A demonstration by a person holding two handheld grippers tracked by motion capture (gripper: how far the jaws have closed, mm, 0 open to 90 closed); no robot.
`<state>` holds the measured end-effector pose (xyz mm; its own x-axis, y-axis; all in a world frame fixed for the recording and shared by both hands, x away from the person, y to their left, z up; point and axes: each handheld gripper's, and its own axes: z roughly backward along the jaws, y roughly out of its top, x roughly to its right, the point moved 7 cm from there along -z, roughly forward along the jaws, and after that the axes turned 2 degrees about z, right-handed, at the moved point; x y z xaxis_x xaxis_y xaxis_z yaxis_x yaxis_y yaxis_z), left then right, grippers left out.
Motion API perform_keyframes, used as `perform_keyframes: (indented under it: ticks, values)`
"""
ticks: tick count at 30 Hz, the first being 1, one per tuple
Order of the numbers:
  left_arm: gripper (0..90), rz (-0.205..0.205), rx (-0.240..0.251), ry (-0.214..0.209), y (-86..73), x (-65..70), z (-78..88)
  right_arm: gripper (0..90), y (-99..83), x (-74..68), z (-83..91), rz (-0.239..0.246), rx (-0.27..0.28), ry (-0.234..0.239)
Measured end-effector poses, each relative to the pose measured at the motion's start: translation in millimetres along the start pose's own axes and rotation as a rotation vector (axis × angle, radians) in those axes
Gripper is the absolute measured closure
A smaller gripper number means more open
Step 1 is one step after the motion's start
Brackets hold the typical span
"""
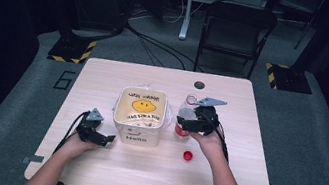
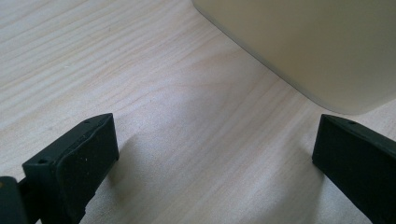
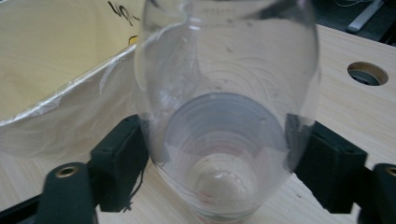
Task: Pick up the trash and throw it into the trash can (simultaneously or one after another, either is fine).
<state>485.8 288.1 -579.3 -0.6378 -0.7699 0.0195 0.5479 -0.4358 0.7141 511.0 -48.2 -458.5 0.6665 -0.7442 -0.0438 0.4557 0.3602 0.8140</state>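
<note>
A clear plastic bottle with a red label stands uncapped on the table, just right of a cream bin with a yellow smiley face. My right gripper reaches it from the right. In the right gripper view the bottle sits between the jaws of the right gripper, both pads pressing on its sides. A red cap lies on the table in front of the bottle. My left gripper rests at the bin's front left corner. It stands open over bare wood, the bin just beyond its jaws.
The bin's liner shows beside the bottle. A round cable hole sits near the table's far edge. A black folding chair and floor cables lie beyond the table. Bare tabletop stretches along the front and right.
</note>
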Motion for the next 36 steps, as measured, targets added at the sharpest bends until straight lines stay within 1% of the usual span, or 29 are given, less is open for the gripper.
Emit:
perform_keyframes:
  ticks: [1, 2, 8, 15, 19, 22, 25, 29, 30, 32, 36]
  values:
    - [0.1, 0.000, 0.000, 0.000, 0.0, 0.0, 0.0, 24.5, 0.0, 0.0, 0.0, 0.000, 0.000, 0.000]
    - [0.2, -0.011, -0.002, 0.003, 0.1, -0.9, 0.3, 27.3, 0.2, -0.8, 1.1, 0.006, 0.001, 0.002]
    - [0.2, -0.010, -0.002, 0.003, 0.1, -0.8, 0.2, 27.9, 0.0, -3.1, 2.5, 0.025, 0.000, 0.006]
    - [0.2, -0.014, 0.003, 0.005, 0.5, -1.3, 0.0, 28.0, 0.6, -5.7, 4.8, 0.034, 0.001, 0.014]
    - [0.1, -0.014, 0.001, 0.006, 0.5, -1.4, 0.1, 28.0, 2.6, -6.8, 9.8, 0.040, 0.009, 0.011]
    - [0.2, -0.015, 0.001, 0.006, 0.5, -1.4, 0.1, 28.0, 6.0, -6.7, 16.3, 0.053, 0.007, 0.002]
    - [0.2, -0.011, 0.003, 0.004, 0.5, -1.1, -0.1, 28.1, 7.7, -7.0, 19.7, 0.050, 0.009, 0.002]
    - [0.1, -0.014, 0.002, 0.005, 0.5, -1.3, 0.0, 28.1, 10.6, -7.6, 24.6, 0.045, 0.016, 0.012]
    - [0.2, -0.014, 0.003, 0.005, 0.5, -1.3, 0.0, 28.1, 12.2, -8.3, 26.9, 0.044, 0.022, 0.023]
    - [0.2, -0.015, 0.001, 0.006, 0.5, -1.4, 0.2, 28.1, 13.0, -8.5, 28.0, 0.043, 0.024, 0.028]
    - [0.2, -0.011, 0.002, 0.005, 0.4, -1.0, 0.0, 28.1, 20.3, -11.2, 35.4, 0.063, 0.027, 0.030]
